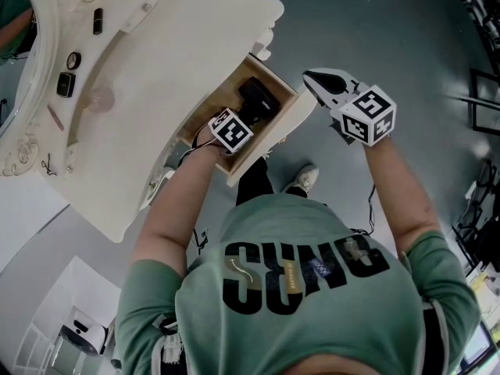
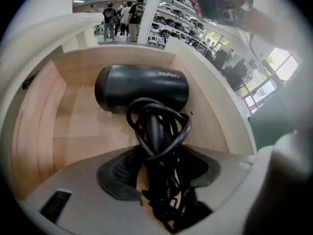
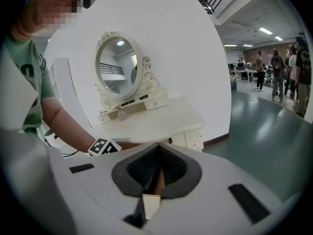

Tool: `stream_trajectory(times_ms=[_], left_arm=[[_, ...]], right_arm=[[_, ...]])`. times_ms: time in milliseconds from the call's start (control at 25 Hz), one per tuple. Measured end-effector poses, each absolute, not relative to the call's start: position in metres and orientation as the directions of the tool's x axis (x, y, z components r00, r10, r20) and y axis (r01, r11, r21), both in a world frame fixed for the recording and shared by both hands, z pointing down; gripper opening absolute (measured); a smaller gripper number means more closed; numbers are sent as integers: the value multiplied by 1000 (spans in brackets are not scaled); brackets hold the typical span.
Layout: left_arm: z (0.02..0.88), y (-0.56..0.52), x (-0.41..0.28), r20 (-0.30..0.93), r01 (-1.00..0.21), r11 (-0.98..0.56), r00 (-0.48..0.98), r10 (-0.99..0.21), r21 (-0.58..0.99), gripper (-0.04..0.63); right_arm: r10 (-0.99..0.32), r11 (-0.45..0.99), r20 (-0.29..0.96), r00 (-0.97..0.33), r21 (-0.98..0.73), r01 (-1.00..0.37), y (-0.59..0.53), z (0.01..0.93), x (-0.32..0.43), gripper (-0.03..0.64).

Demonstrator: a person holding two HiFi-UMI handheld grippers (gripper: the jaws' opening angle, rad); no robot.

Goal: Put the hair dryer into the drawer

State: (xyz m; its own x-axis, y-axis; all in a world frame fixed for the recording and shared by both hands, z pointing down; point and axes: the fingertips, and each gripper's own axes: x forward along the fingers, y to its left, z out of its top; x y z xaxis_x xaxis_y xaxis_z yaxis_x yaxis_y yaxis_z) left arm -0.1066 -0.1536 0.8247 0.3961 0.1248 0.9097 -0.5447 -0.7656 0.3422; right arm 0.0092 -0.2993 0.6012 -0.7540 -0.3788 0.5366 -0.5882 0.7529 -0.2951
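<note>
The left gripper clamps the hair dryer by its cord-wrapped handle, with the barrel lying crosswise just ahead, low inside the open drawer. The right gripper, jaws together and empty, hovers farther off beside the drawer front.

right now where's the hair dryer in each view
Head view: hair dryer at upper centre, inside the open drawer.
Left gripper view: centre, in the drawer, its cord-wrapped handle between the left gripper's jaws.
Right gripper view: not in it.
Shared landmark: the white dressing table, whose drawer the left gripper view looks into.
</note>
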Motion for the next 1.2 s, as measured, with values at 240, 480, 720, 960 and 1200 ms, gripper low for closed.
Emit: stream_trajectory(times_ms=[240,480,720,960,1200], left_arm=[[829,-153,-107,918,-555,-767,382,108,321,262],[819,-151,-107,904,-583,-736,418,90,343,308],[788,-152,-115,898,-617,-725,440,6,307,311],[728,-165,-123,887,-653,-734,433,-159,187,311],[626,-182,-80,787,-614,-773,552,-276,160,310]], right_arm=[[-383,750,535,-754,-296,-591,-294,599,11,-6],[-394,748,529,-752,-290,-597,-289,589,16,-6],[-425,742,515,-744,-273,-613,-282,568,29,-6],[-475,722,492,-730,-257,-643,-267,538,56,-6],[-551,684,455,-700,-233,-691,-241,495,105,-6]])
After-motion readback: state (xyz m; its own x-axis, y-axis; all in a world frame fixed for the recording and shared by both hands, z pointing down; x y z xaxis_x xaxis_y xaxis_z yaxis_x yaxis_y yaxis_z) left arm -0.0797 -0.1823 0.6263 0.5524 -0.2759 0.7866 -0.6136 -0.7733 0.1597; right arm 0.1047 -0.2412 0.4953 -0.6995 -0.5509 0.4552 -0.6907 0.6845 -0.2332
